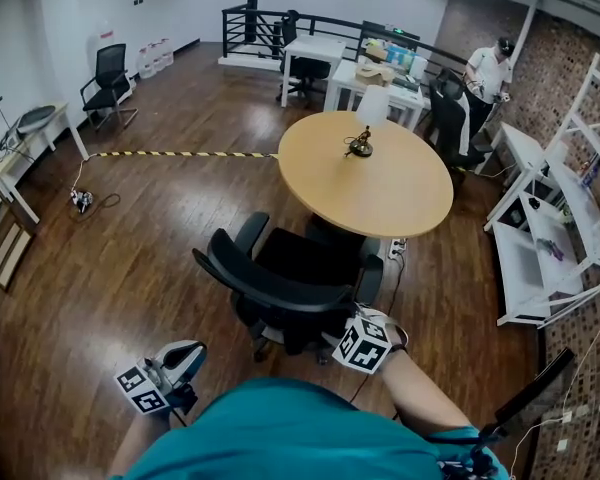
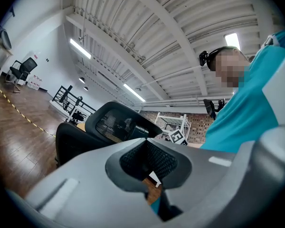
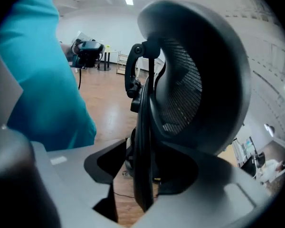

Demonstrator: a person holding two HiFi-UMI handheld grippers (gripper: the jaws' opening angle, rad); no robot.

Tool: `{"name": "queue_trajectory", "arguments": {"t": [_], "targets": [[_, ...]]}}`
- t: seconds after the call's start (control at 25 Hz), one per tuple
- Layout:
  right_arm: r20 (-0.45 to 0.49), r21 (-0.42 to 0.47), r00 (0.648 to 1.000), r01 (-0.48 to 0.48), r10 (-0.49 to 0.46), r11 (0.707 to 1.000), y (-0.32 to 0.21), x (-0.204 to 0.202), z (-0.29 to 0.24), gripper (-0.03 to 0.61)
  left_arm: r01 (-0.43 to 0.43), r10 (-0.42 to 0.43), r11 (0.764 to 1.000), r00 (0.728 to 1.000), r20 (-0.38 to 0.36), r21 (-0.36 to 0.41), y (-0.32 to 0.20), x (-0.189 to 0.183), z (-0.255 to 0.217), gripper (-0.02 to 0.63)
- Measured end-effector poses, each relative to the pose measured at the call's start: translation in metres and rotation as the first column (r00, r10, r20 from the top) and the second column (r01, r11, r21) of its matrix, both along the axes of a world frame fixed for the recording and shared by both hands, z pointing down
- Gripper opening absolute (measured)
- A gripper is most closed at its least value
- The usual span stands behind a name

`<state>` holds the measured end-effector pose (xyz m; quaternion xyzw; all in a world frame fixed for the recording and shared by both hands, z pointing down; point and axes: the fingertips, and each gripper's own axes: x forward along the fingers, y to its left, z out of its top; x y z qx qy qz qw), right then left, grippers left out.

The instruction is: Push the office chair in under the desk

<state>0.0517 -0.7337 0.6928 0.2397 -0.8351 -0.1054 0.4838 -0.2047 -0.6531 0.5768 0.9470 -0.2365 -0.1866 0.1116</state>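
Note:
The black office chair (image 1: 280,278) stands with its seat toward the round wooden table (image 1: 365,173) and its curved backrest toward me. My right gripper (image 1: 350,318) is at the right end of that backrest. In the right gripper view the backrest's thin edge (image 3: 143,127) runs upright between the jaws of the right gripper (image 3: 142,175), with bare floor showing in the gap on its left side, so the jaws stand open. My left gripper (image 1: 188,353) hangs low at the left, apart from the chair. The left gripper (image 2: 149,184) looks shut and empty, with the chair (image 2: 118,122) ahead of it.
A small ornament (image 1: 360,145) sits on the table. A power strip (image 1: 397,248) lies by the table's foot. Yellow-black tape (image 1: 180,154) crosses the floor. Another chair (image 1: 108,78), white desks (image 1: 315,53), a person (image 1: 490,73) and white shelving (image 1: 560,238) line the room's edges.

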Motion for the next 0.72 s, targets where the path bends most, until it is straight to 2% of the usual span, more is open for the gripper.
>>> {"name": "queue_trajectory", "arguments": {"t": [0.08,0.2,0.28,0.36,0.4,0.44,0.72], "targets": [[-0.036,-0.005,0.999,-0.003,0.003,1.000,-0.001,0.002,0.010,0.198,0.006,-0.007,1.000,1.000,-0.004,-0.004,0.001,-0.005,0.005,0.028],[-0.139,-0.029,0.990,-0.012,0.008,1.000,-0.003,0.007,0.047,0.220,0.011,-0.011,1.000,1.000,-0.009,-0.012,0.003,-0.009,0.011,0.028],[-0.189,-0.017,0.981,-0.050,0.046,0.999,-0.013,0.016,0.069,0.224,0.009,-0.009,1.000,1.000,-0.014,-0.013,0.006,-0.009,0.011,0.028],[-0.200,-0.031,0.976,-0.090,0.082,0.995,-0.028,0.024,0.092,0.278,0.010,-0.010,1.000,1.000,-0.014,-0.014,0.007,-0.010,0.011,0.028],[-0.184,-0.055,0.979,-0.096,0.085,0.994,-0.032,0.024,0.099,0.227,0.012,-0.012,1.000,1.000,-0.014,-0.015,0.007,-0.010,0.011,0.028],[-0.162,-0.076,0.983,-0.094,0.081,0.993,-0.032,0.021,0.101,0.137,0.013,-0.013,1.000,1.000,-0.015,-0.016,0.007,-0.011,0.012,0.028],[-0.116,-0.132,0.988,-0.120,0.105,0.984,-0.036,0.016,0.102,0.123,0.023,-0.023,1.000,1.000,-0.013,-0.014,0.005,-0.016,0.015,0.028]]}}
